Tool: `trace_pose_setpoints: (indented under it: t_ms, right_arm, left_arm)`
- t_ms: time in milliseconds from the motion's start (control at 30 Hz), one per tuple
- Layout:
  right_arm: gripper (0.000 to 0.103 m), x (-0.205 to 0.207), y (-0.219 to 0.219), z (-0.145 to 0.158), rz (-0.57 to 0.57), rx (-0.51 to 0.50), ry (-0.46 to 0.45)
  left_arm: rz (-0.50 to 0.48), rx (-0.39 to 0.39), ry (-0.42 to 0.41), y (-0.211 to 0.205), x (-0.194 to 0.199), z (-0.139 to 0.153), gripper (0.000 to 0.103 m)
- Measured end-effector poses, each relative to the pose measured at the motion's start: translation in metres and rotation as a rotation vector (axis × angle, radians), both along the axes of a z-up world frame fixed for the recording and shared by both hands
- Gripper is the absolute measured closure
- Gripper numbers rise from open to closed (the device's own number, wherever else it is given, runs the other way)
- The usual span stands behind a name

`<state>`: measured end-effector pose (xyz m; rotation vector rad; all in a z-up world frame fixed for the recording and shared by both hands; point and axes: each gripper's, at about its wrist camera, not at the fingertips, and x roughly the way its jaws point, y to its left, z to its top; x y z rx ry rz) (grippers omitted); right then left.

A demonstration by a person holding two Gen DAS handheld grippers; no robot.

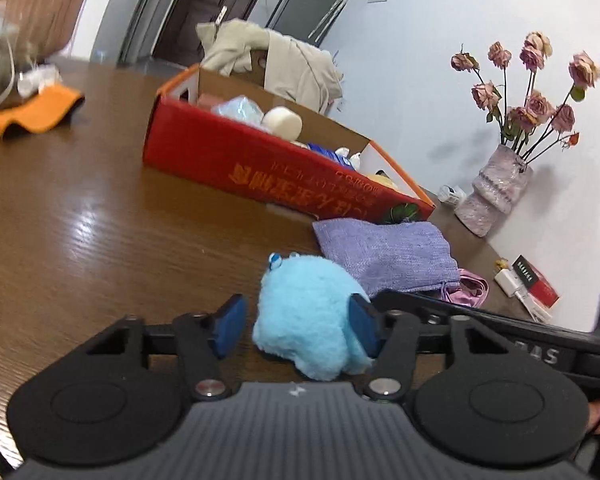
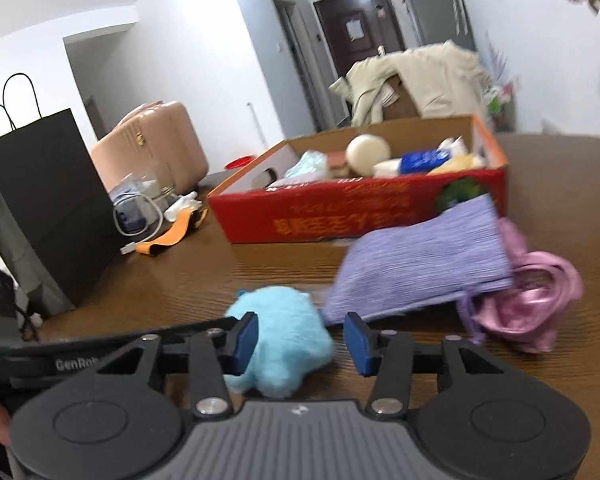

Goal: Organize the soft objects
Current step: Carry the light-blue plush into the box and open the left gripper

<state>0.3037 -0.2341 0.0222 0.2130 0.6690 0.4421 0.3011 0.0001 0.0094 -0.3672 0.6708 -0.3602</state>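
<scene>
while both grippers hang low over the brown worktop, a fluffy blue plush toy lies just ahead of them, short of the red cardboard box that already holds several soft items. left gripper: jaws apart, the toy sitting between them and crowding the right-hand pad, with a clear gap at the other pad, so no grip is shown. right gripper: jaws apart as well, the toy overlapping its left pad and bare worktop showing between the pads. by that reading the left gripper is better lined up on the toy; the right one points more toward the purple cloth pouch, which lies flat with its long side slanting toward the box, a pink satin bag bunched at its near end. the toy is roundish, with no obvious long axis. the box stands beyond toy and pouch in both views, open side up.
</scene>
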Motion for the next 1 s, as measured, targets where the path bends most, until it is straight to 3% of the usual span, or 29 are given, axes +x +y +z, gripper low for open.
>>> trace_pose_setpoints:
  t_ms: [67,133,333,500,633,833,933,1000]
  right_arm:
    - [0.058,0.009,0.002,-0.007,0.004,0.014,0.028]
    - [0.059,0.015,0.003,-0.015,0.007,0.037,0.054]
    - [0.065,0.016,0.005,-0.026,0.019,0.081,0.093]
    - [0.066,0.002,0.000,-0.007,0.006,0.086,0.042]
    - [0.066,0.000,-0.007,0.026,0.011,0.095,-0.032]
    - [0.066,0.057,-0.014,0.084,0.008,0.071,-0.165]
    - [0.066,0.112,-0.013,0.092,-0.012,0.038,-0.148]
    - [0.068,0.152,-0.011,0.085,-0.028,0.036,-0.091]
  left_arm:
    - [0.000,-0.030,0.023,0.005,0.004,-0.005,0.062]
    - [-0.013,-0.064,0.032,0.009,0.004,-0.007,0.067]
    - [-0.015,-0.055,0.026,0.006,0.004,-0.007,0.069]
    - [-0.043,-0.074,-0.050,0.002,-0.010,0.013,0.069]
    - [-0.048,-0.093,-0.090,-0.002,-0.004,0.049,0.069]
    - [-0.072,-0.070,-0.131,-0.015,0.078,0.103,0.069]
    - [-0.062,-0.074,-0.062,-0.019,0.142,0.103,0.068]
    - [-0.046,-0.059,-0.019,-0.021,0.179,0.094,0.068]
